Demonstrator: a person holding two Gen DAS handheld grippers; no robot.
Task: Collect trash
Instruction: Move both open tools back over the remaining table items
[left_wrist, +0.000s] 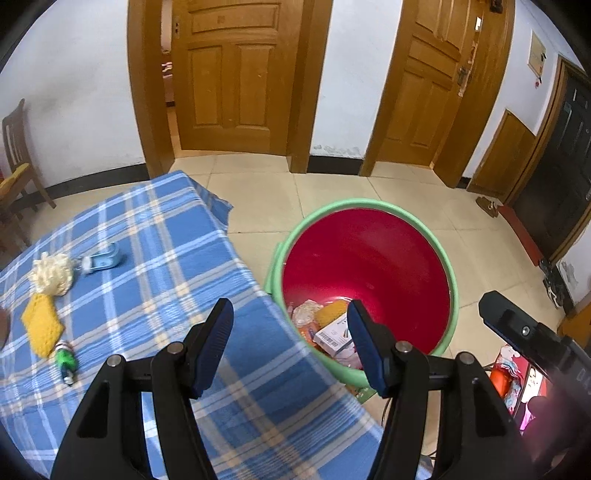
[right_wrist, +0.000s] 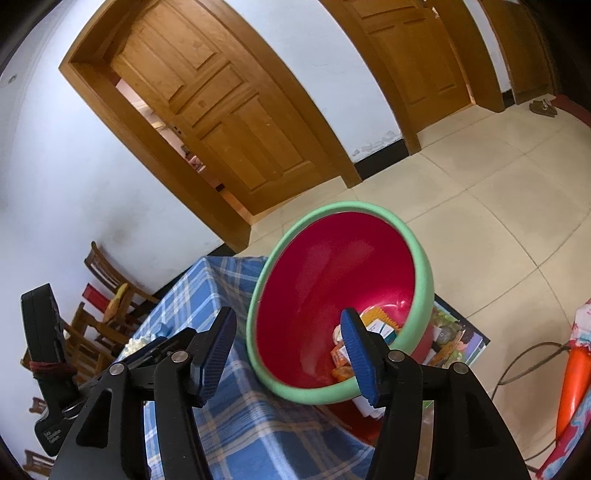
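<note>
A red bin with a green rim (left_wrist: 369, 254) stands on the floor beside the table; it also shows in the right wrist view (right_wrist: 332, 273). Trash lies at its bottom, with a white box (left_wrist: 330, 334) and orange packets (right_wrist: 341, 360). My left gripper (left_wrist: 290, 341) is open and empty above the table edge and the bin's near rim. My right gripper (right_wrist: 288, 349) is open and empty over the bin. On the blue plaid tablecloth (left_wrist: 177, 266) lie a yellow sponge (left_wrist: 40, 325), a cream pompom (left_wrist: 51, 271), a light blue item (left_wrist: 101, 258) and a green wrapper (left_wrist: 65, 360).
Wooden doors (left_wrist: 229, 74) stand on the far wall. Wooden chairs (right_wrist: 107, 295) stand left of the table. An orange object (right_wrist: 574, 380) and a cable lie on the tiled floor at right. A colourful flat box (right_wrist: 456, 339) lies under the bin.
</note>
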